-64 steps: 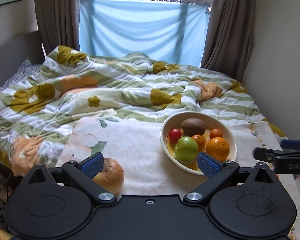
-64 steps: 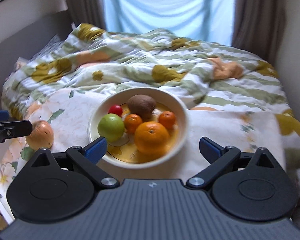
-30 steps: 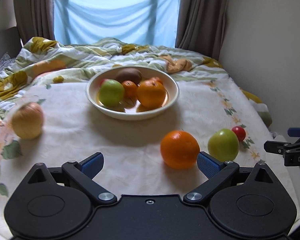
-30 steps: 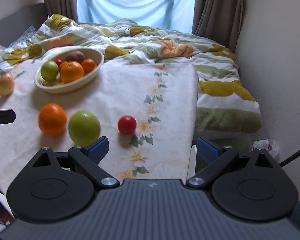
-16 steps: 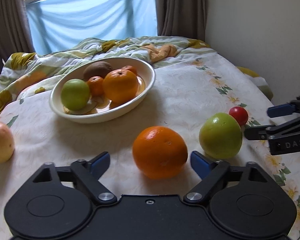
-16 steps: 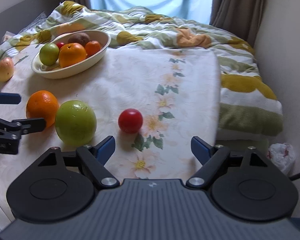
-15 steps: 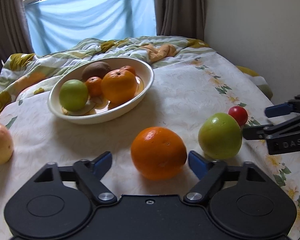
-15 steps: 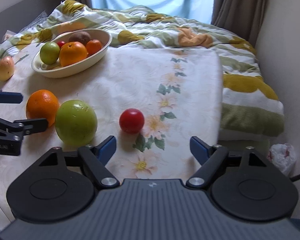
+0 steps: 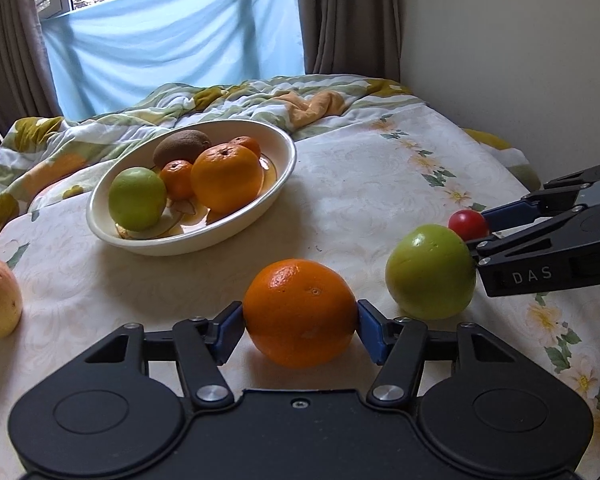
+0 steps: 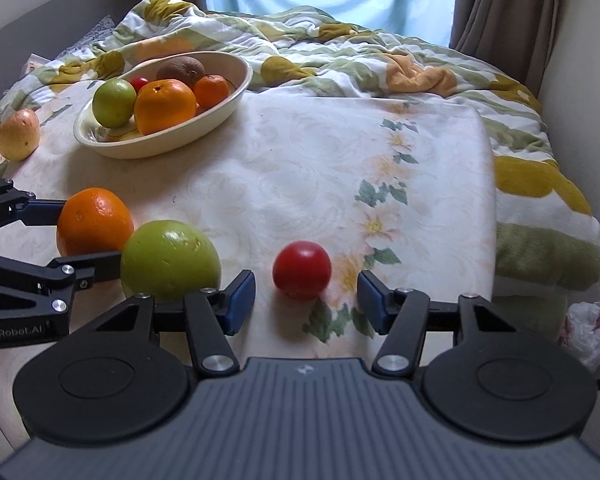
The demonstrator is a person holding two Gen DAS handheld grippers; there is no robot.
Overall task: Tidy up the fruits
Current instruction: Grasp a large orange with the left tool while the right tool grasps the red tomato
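One orange (image 9: 300, 312) between left gripper (image 9: 299, 326) pads, touching.

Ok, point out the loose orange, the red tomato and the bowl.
loose orange (image 9: 300, 312): left wrist view, middle of its peel.
red tomato (image 10: 302, 270): right wrist view, centre of its skin.
bowl (image 9: 220, 236): left wrist view, near outer wall.

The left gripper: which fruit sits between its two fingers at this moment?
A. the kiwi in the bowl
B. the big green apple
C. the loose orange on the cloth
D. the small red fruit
C: in the left wrist view the left gripper has a blue pad against each side of the loose orange; the green apple lies beside it, outside the fingers.
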